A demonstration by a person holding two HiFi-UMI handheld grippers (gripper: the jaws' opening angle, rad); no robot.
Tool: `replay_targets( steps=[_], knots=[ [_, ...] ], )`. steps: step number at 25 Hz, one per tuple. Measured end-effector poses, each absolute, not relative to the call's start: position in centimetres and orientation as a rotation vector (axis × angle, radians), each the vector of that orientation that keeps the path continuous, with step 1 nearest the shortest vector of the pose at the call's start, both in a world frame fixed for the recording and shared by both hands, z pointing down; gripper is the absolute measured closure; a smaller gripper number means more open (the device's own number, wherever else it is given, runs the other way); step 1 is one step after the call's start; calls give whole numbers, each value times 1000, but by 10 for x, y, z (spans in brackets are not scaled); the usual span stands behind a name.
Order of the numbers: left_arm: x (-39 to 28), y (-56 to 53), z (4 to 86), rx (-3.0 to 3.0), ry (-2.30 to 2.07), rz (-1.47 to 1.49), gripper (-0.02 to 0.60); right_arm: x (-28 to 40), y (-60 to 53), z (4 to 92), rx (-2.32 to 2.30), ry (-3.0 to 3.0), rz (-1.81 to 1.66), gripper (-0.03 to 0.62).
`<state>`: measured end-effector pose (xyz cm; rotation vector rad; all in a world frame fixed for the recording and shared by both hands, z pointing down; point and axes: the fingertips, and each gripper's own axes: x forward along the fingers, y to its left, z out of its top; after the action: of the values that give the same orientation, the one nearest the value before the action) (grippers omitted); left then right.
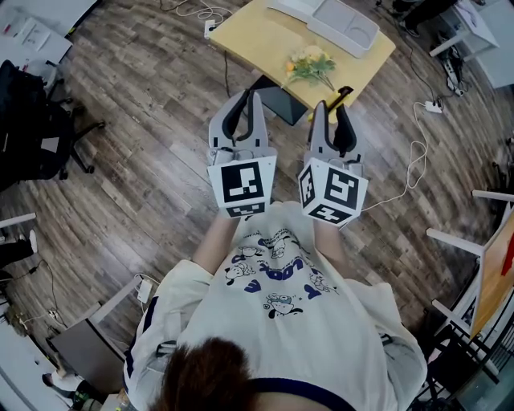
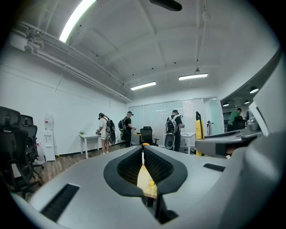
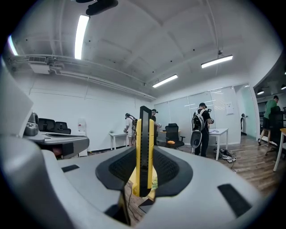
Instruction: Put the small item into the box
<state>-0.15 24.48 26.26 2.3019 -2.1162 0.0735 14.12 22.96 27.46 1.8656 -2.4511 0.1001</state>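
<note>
I hold both grippers up at chest height, well short of the wooden table. My right gripper is shut on a flat yellow-and-black small item that stands upright between the pads and sticks out past the fingertips. The left gripper is shut with nothing in it, its tips touching. A white box lies on the table's far side, and a bunch of yellow flowers lies near the table's front corner.
A dark flat object sits on the wooden floor under the table's near edge. A black office chair stands at the left, and cables trail at the right. People with backpacks stand by white desks far across the room.
</note>
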Motion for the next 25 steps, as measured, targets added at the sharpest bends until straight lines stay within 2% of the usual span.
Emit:
replay_targets(
  steps=[15,25],
  knots=[
    [-10,205,287,2291,-2040,131,557,138,197,298,1878,-2376,180,464],
    [-6,122,294,2240,-2083,153,557,143,105,302,1828,-2416,187,464]
  ],
)
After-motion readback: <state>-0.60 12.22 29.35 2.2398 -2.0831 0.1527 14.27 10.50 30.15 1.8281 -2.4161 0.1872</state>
